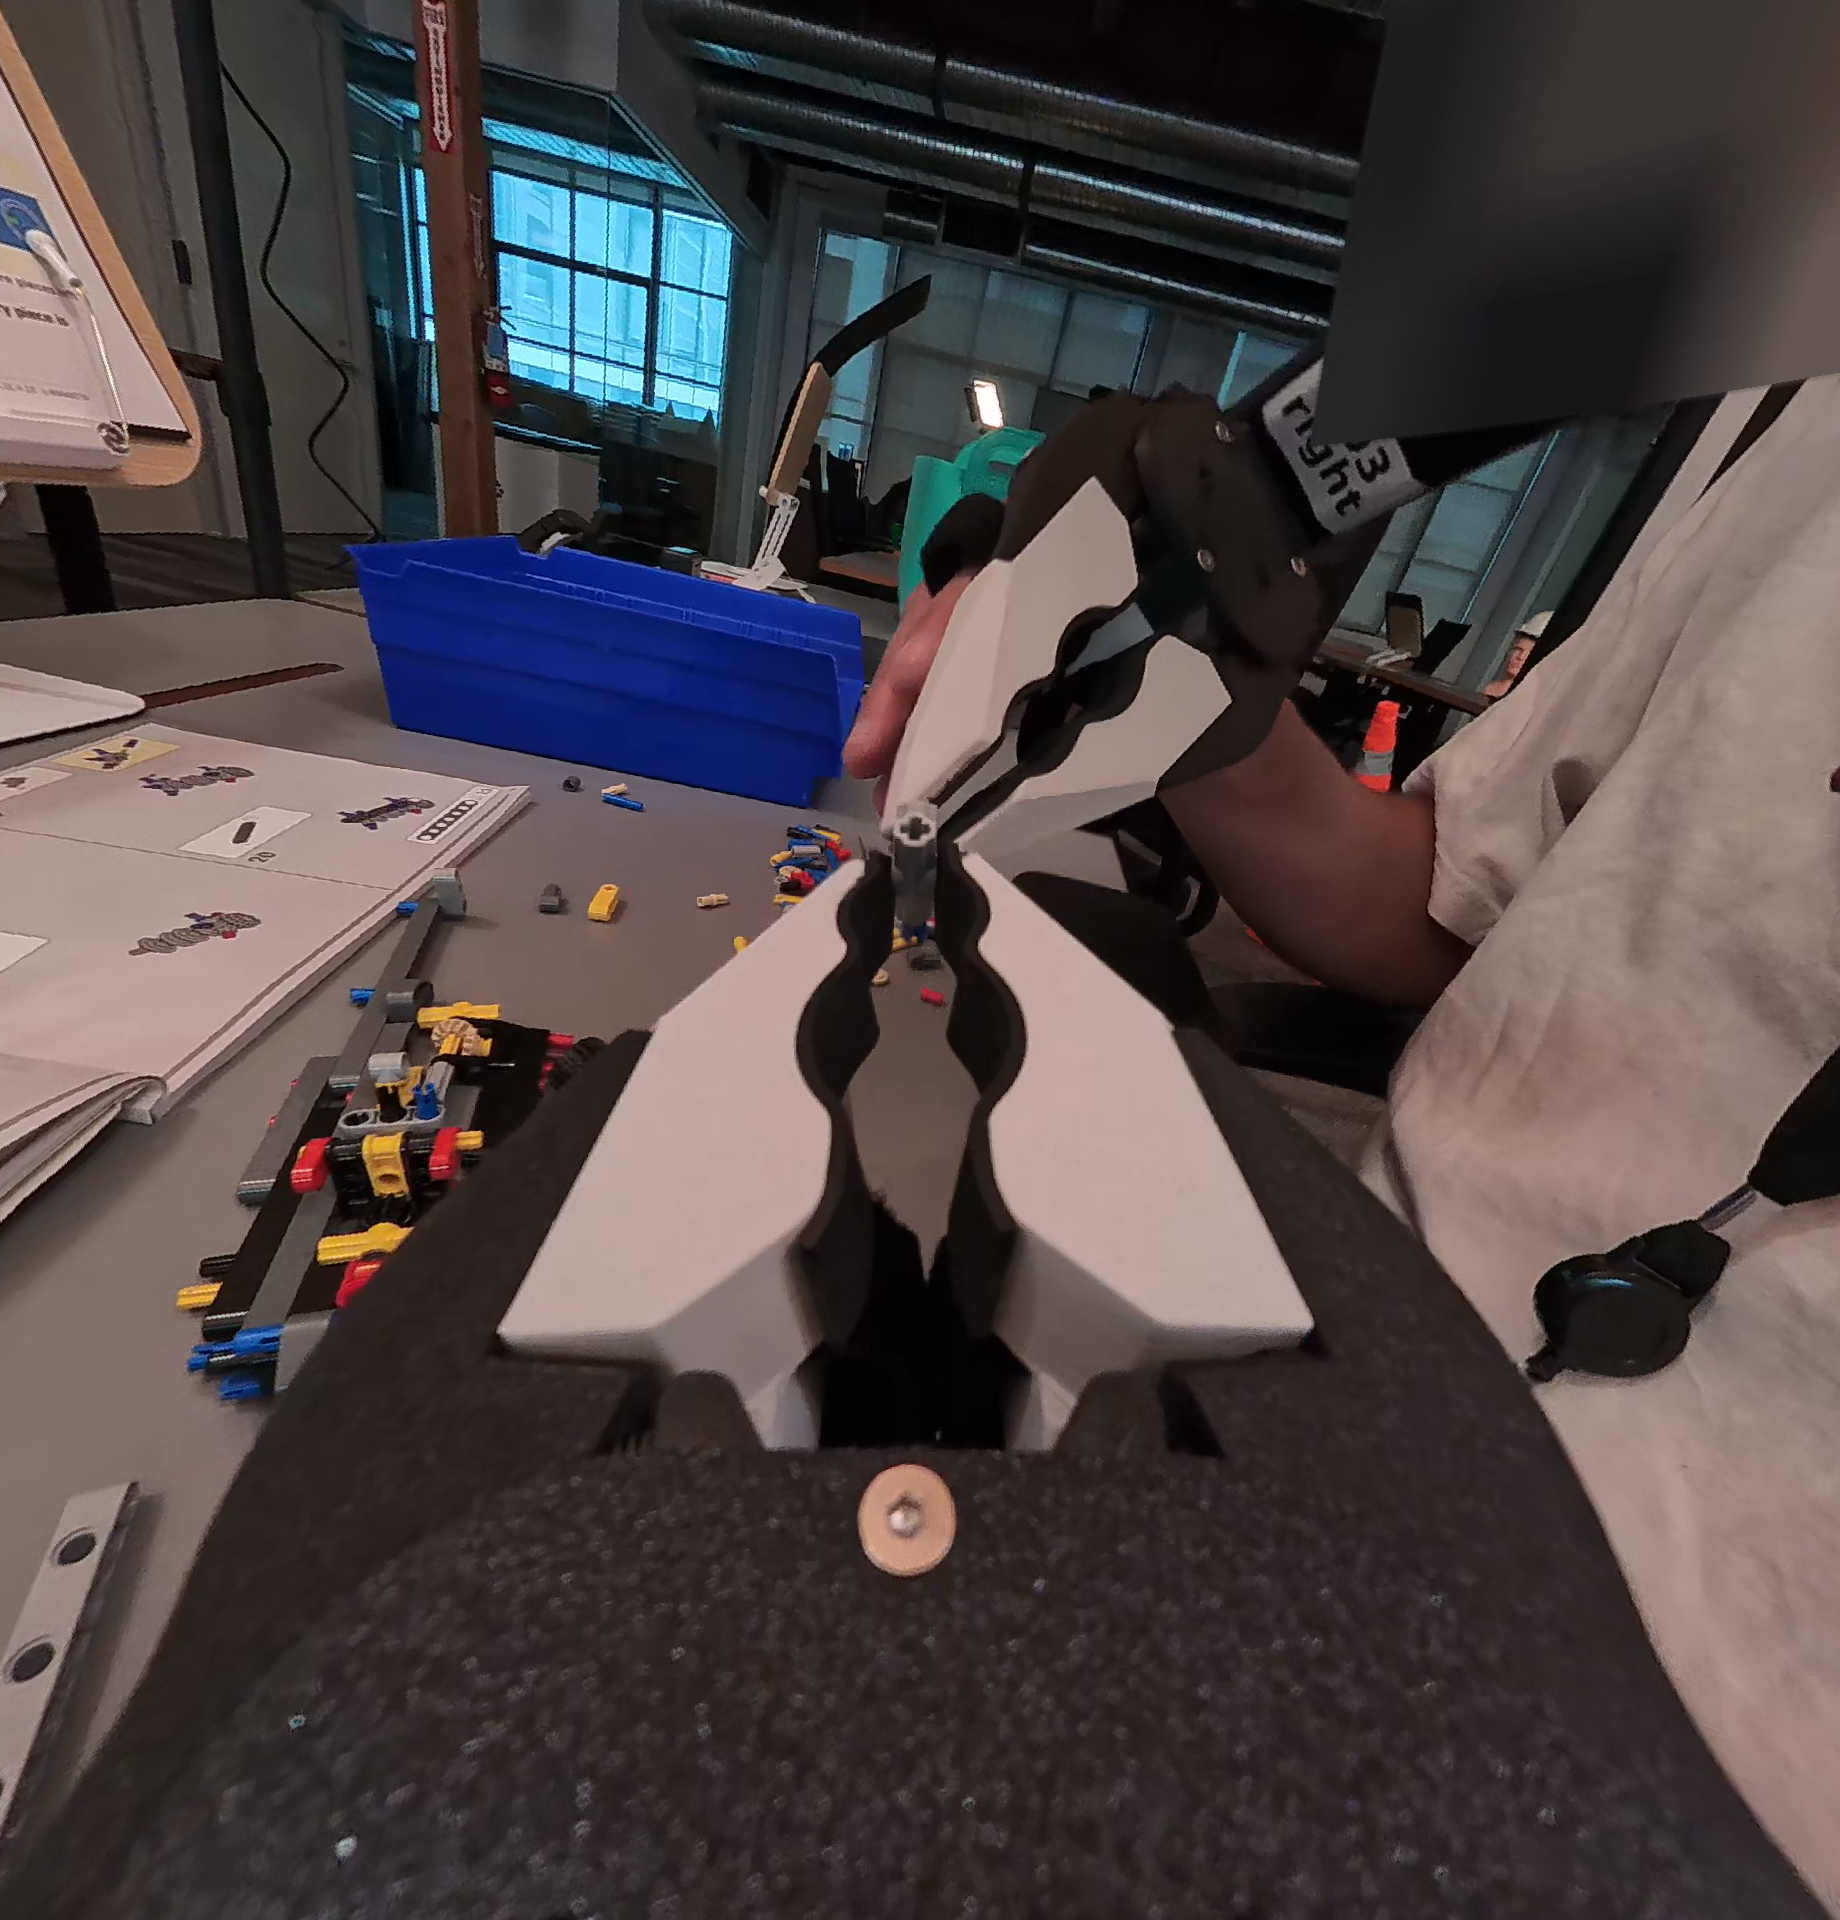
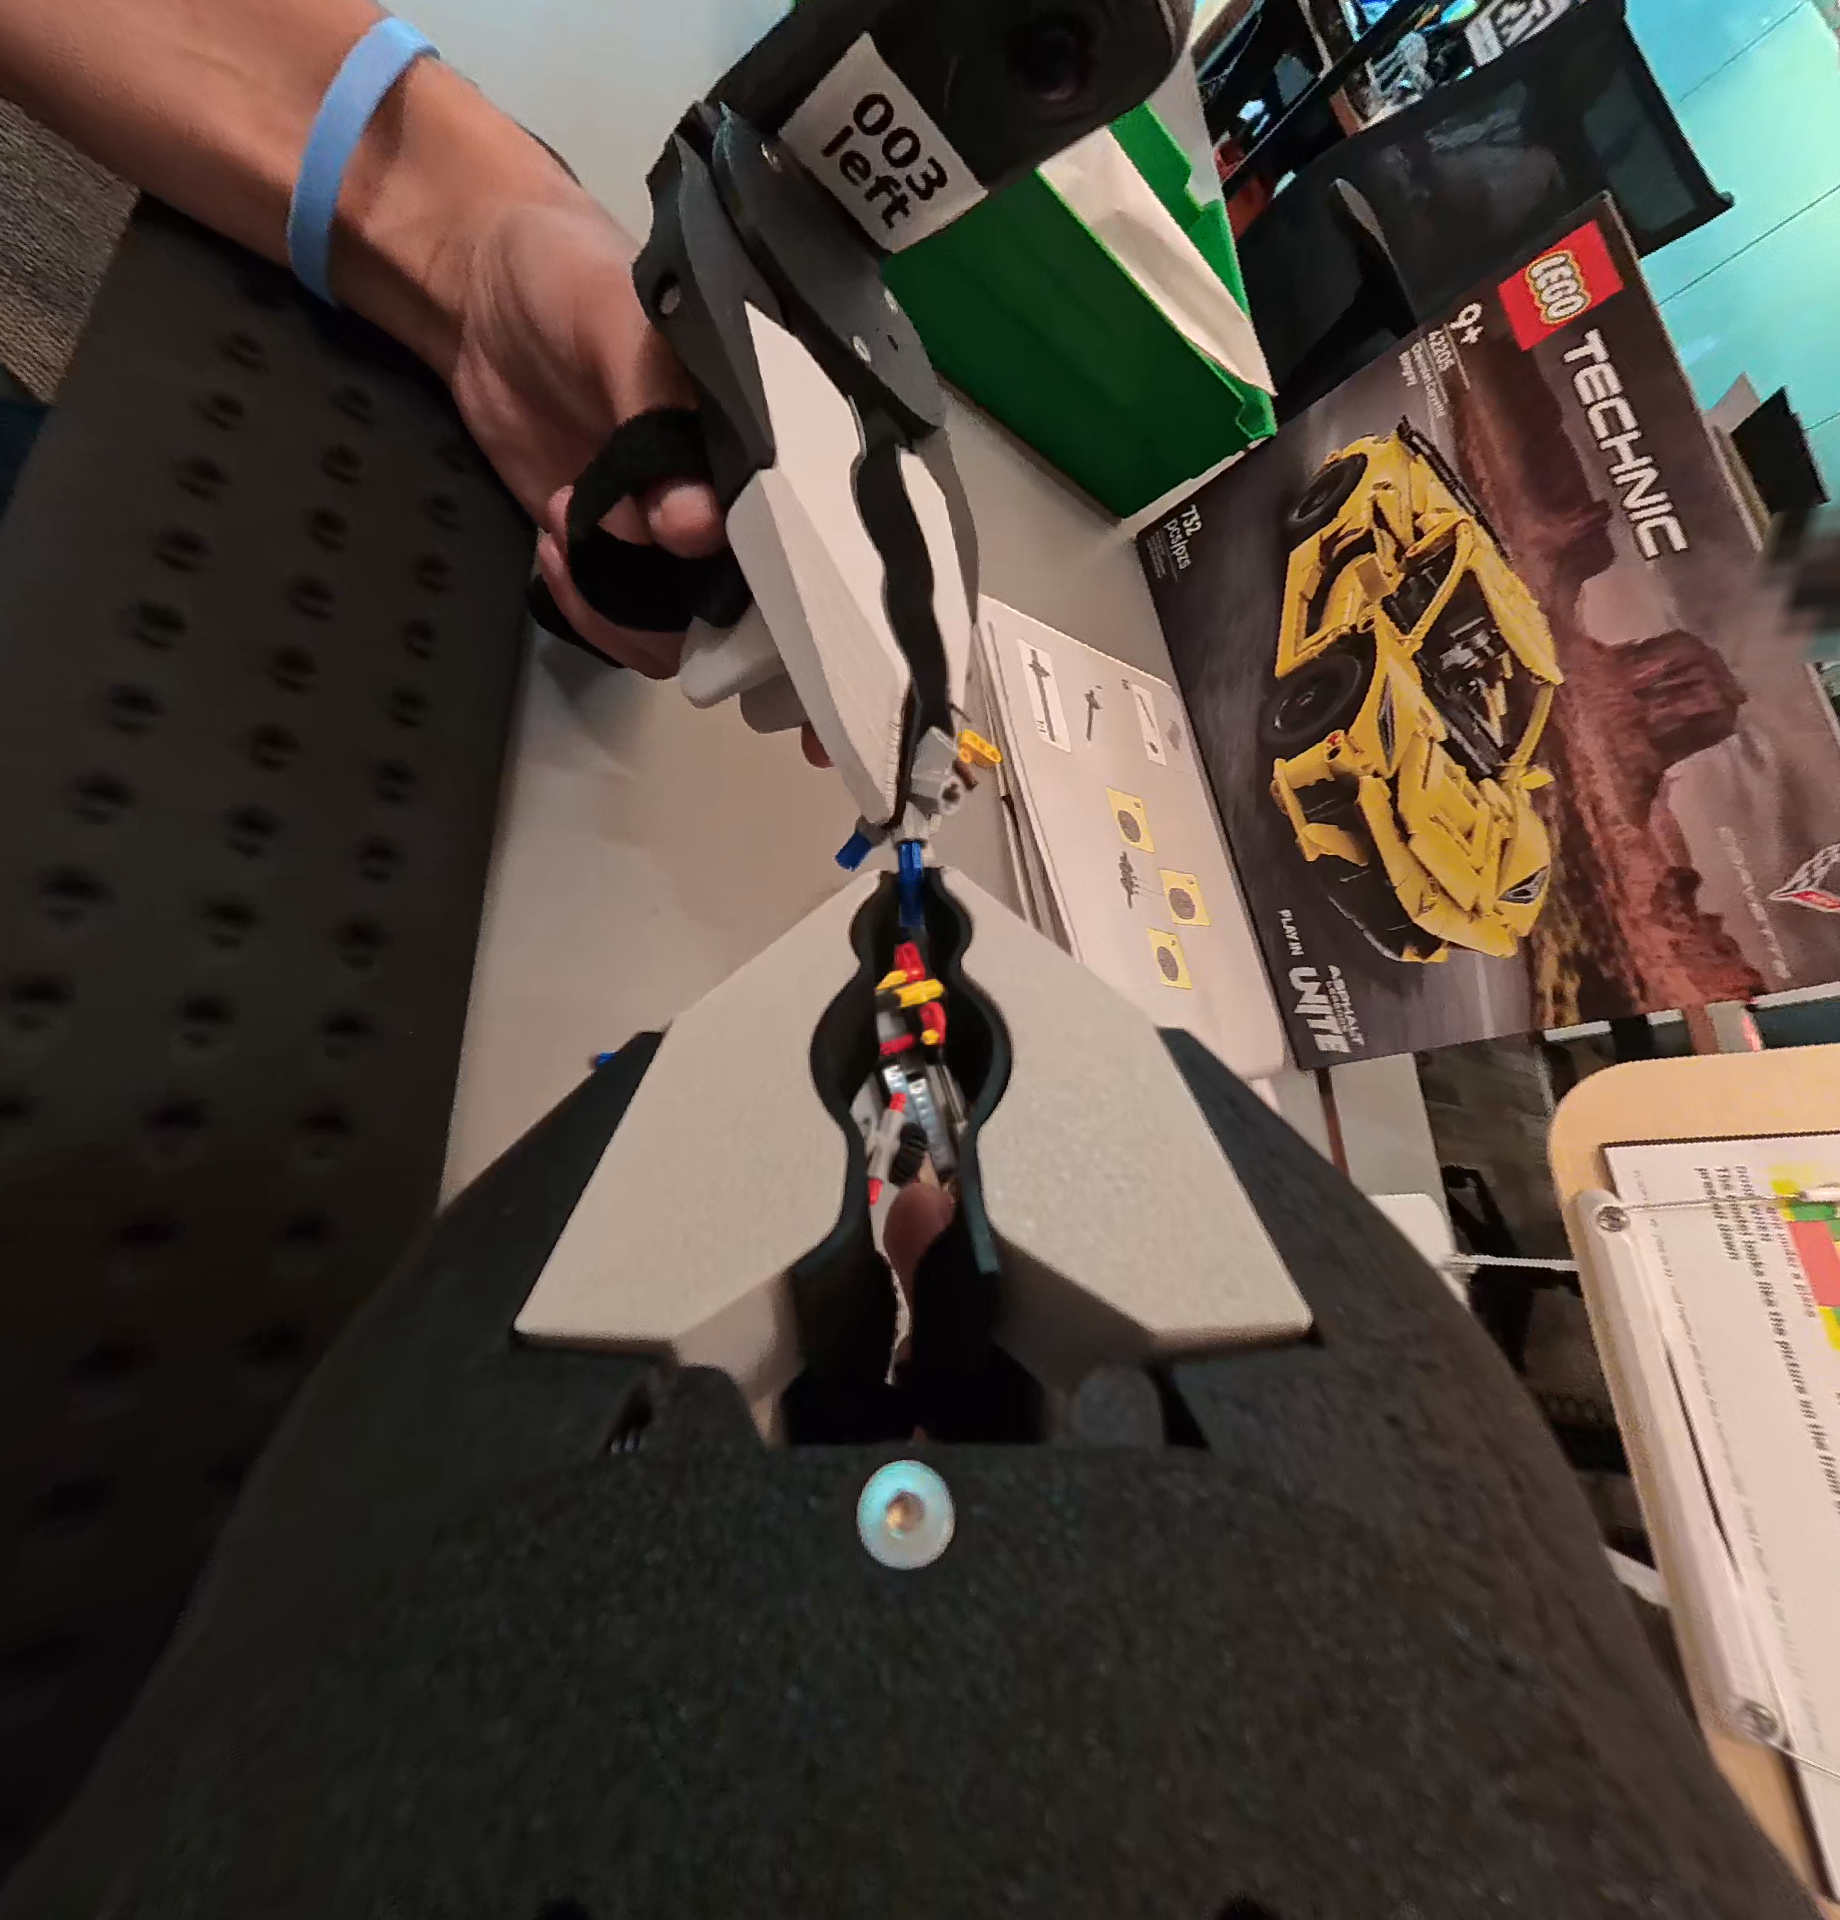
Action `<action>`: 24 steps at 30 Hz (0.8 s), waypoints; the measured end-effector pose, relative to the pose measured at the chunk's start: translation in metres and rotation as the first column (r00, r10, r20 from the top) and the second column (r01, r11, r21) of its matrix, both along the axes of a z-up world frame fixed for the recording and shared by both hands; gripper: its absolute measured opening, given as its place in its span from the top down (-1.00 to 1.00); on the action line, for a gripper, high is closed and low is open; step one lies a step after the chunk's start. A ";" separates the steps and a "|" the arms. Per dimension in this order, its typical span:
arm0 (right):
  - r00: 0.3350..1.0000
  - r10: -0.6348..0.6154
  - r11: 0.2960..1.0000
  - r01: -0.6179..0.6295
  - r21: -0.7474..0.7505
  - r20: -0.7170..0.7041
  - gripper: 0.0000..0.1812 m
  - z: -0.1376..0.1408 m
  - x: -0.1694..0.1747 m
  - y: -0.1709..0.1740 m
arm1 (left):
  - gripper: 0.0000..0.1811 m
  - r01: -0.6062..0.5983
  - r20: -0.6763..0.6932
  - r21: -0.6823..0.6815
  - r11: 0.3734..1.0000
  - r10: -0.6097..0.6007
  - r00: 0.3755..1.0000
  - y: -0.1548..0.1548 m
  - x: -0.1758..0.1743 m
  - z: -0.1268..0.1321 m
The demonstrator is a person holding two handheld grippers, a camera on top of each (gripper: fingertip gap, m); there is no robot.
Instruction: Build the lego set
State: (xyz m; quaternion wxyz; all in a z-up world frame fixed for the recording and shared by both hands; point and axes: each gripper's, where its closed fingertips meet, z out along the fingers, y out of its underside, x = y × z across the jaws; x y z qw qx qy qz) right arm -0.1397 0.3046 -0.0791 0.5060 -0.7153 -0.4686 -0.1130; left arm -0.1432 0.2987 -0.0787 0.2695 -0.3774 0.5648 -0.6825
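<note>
A small grey axle-holed Lego connector [image 1: 914,862] is pinched at the left gripper [image 1: 911,883] tips, held above the table [image 1: 604,966]. A short blue Lego pin [image 2: 908,883] is pinched in the right gripper [image 2: 908,891], met tip to tip: a joining step, apparently. Alignment, then a straight push, is called for. Behind the connector, the blue plastic bin [image 1: 604,665] is seen; its contents are hidden.

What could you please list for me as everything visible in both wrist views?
Grey plastic connector piece: one, pinched in left tongs.
Small blue plastic pin: one, in right tongs.
Half-built black, grey and yellow chassis: one, tabletop left.
Loose small bricks: many, mixed colours, mid-table.
Open paper instruction booklet: one, white, left.
Blue plastic bin: one, behind.
Set's printed cardboard box: one, standing.
Left tongs: shut.
Right tongs: shut.
</note>
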 end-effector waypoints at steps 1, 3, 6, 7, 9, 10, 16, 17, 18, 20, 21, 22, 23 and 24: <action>1.000 -0.002 1.000 0.002 -0.011 -0.003 0.98 -0.002 0.000 0.000 | 0.93 -0.005 -0.004 0.018 1.000 0.005 1.000 -0.001 0.001 -0.002; 1.000 -0.020 0.999 0.021 -0.043 0.016 0.97 -0.010 0.004 0.000 | 0.93 -0.026 -0.020 0.071 0.997 0.027 0.999 -0.001 0.004 -0.009; 0.998 -0.055 0.996 0.057 -0.072 0.022 0.96 -0.015 0.007 0.001 | 0.92 -0.056 -0.029 0.130 0.990 0.060 0.998 0.001 0.007 -0.014; 0.997 -0.067 0.994 0.069 -0.086 0.025 0.96 -0.018 0.009 0.002 | 0.93 -0.069 -0.035 0.156 0.985 0.075 0.997 0.002 0.009 -0.018; 0.995 -0.088 0.990 0.093 -0.106 0.052 0.96 -0.025 0.012 0.003 | 0.92 -0.098 -0.048 0.218 0.971 0.111 0.993 0.003 0.012 -0.025; 0.993 -0.100 0.987 0.108 -0.115 0.066 0.97 -0.028 0.014 0.003 | 0.92 -0.111 -0.050 0.248 0.962 0.128 0.991 0.004 0.014 -0.029; 0.981 -0.147 0.978 0.163 -0.126 0.130 0.97 -0.041 0.019 0.004 | 0.92 -0.146 -0.065 0.357 0.923 0.181 0.981 0.006 0.018 -0.042; 0.981 -0.145 0.978 0.162 -0.129 0.127 0.96 -0.042 0.019 0.004 | 0.92 -0.144 -0.066 0.362 0.921 0.180 0.982 0.006 0.018 -0.042; 0.982 -0.143 0.979 0.158 -0.129 0.121 0.97 -0.043 0.019 0.004 | 0.92 -0.141 -0.069 0.363 0.921 0.178 0.982 0.005 0.018 -0.043; 0.988 -0.134 0.981 0.144 -0.130 0.080 0.96 -0.042 0.018 0.003 | 0.92 -0.132 -0.072 0.351 0.927 0.167 0.983 0.005 0.017 -0.042; 0.990 -0.130 0.982 0.135 -0.129 0.050 0.97 -0.041 0.017 0.003 | 0.92 -0.130 -0.071 0.342 0.931 0.164 0.984 0.005 0.017 -0.041; 0.992 -0.124 0.984 0.125 -0.129 0.019 0.96 -0.040 0.017 0.003 | 0.92 -0.128 -0.069 0.336 0.933 0.160 0.985 0.005 0.016 -0.040; 0.993 -0.118 0.985 0.115 -0.130 -0.011 0.96 -0.039 0.016 0.002 | 0.93 -0.125 -0.069 0.330 0.936 0.156 0.985 0.004 0.016 -0.040; 0.993 -0.115 0.985 0.110 -0.131 -0.037 0.97 -0.039 0.016 0.002 | 0.92 -0.124 -0.069 0.329 0.936 0.155 0.985 0.004 0.016 -0.040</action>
